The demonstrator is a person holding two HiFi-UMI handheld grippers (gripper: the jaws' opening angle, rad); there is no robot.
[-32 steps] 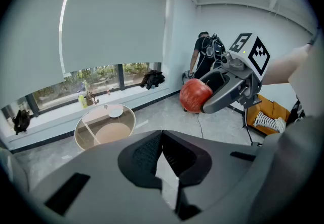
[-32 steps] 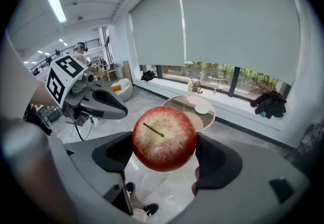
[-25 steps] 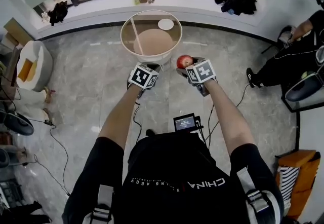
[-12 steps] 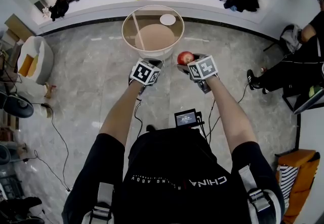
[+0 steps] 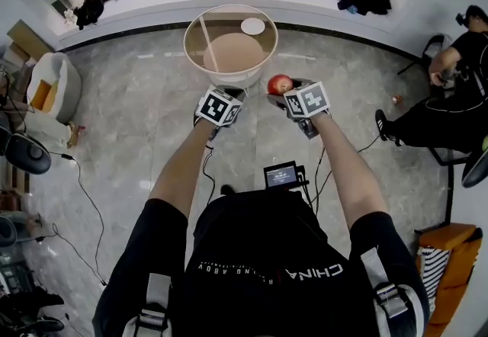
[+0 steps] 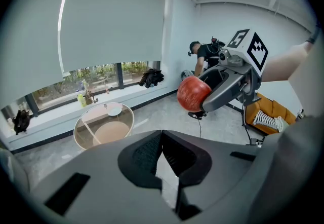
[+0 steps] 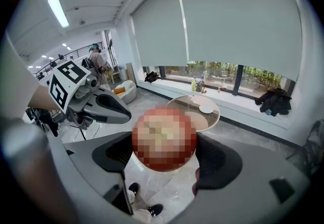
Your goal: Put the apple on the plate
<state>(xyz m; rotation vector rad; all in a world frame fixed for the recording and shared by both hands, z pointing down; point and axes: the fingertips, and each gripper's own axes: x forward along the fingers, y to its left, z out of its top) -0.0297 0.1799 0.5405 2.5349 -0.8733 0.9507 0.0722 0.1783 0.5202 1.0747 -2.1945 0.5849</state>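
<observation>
A red apple point(image 5: 279, 85) is held in the air, and my right gripper point(image 5: 280, 93) is shut on it. A mosaic patch covers the apple point(image 7: 164, 138) between the jaws in the right gripper view. The small white plate point(image 5: 252, 26) lies on the far side of a round glass table point(image 5: 195, 61) ahead of both grippers. My left gripper point(image 5: 227, 96) hovers beside the right one, jaws together with nothing in them. From the left gripper view the apple point(image 6: 194, 93) shows at the right, and the plate point(image 6: 114, 111) lies far off on the table.
The round table stands on a marble floor below a long window sill point(image 5: 152, 4) with bottles. A person point(image 5: 450, 99) sits at the right wall. A white chair point(image 5: 49, 95) stands at the left, and cables point(image 5: 88, 213) trail over the floor.
Both grippers kept their pose, the apple still gripped in the right one. The view shifted slightly toward the table, and the seated person at the right moved.
</observation>
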